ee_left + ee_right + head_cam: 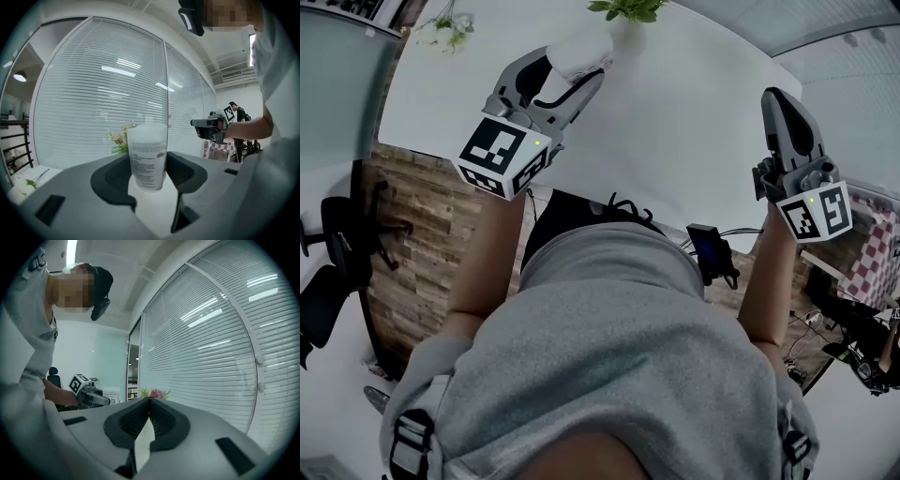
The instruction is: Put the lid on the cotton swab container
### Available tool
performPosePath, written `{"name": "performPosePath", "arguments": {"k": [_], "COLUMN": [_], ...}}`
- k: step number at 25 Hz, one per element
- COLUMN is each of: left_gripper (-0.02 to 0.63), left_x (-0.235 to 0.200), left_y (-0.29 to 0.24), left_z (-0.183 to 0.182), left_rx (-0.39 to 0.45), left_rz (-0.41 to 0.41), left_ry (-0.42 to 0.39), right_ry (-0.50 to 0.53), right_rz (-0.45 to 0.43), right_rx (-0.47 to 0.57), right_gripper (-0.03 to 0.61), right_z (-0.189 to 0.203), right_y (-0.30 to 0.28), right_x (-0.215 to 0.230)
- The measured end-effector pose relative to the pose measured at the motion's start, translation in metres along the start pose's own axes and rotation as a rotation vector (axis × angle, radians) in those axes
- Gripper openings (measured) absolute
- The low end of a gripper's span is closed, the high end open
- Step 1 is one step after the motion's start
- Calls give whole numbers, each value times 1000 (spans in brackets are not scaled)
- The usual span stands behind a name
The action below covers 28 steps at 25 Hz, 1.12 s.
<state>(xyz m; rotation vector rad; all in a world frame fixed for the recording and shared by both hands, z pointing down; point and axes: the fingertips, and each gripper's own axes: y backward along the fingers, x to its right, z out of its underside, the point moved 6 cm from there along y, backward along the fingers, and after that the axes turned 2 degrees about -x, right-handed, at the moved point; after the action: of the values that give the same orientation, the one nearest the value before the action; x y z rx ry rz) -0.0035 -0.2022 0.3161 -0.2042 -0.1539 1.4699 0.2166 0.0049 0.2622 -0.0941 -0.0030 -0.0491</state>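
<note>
My left gripper point(578, 67) is lifted above the white table and shut on the cotton swab container point(581, 45), a frosted white cylinder. In the left gripper view the container point(147, 157) stands upright between the two dark pads, its printed label facing the camera. Whether a lid sits on its top I cannot tell. My right gripper point(774, 99) is held up at the right, apart from the container, shut with nothing in it; its ribbed pads point(159, 420) meet. No loose lid shows in any view.
A white table point(694, 131) lies below both grippers, with a green plant in a white vase point(628, 21) at its far edge and small flowers point(450, 28) at the far left. A black chair point(337, 253) stands left, a checkered cloth point(874, 253) right. Window blinds point(103, 93) fill the background.
</note>
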Motion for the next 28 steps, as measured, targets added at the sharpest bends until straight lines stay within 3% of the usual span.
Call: {"name": "performPosePath", "arguments": {"k": [8,28], "left_gripper": [227,227], "left_x": [3,-5], "left_y": [-3,-17], "left_z": [3,49], "left_rx": [-27,-116], "left_rz": [1,-4], "left_ry": [-37,14], "right_ry": [-30,-103], "right_rz": [-22,-21], "right_rx": [-30,-80], "right_gripper": [25,26], "right_z": [14,45], "right_y": [-4,-14], "right_x": [0,-6]}}
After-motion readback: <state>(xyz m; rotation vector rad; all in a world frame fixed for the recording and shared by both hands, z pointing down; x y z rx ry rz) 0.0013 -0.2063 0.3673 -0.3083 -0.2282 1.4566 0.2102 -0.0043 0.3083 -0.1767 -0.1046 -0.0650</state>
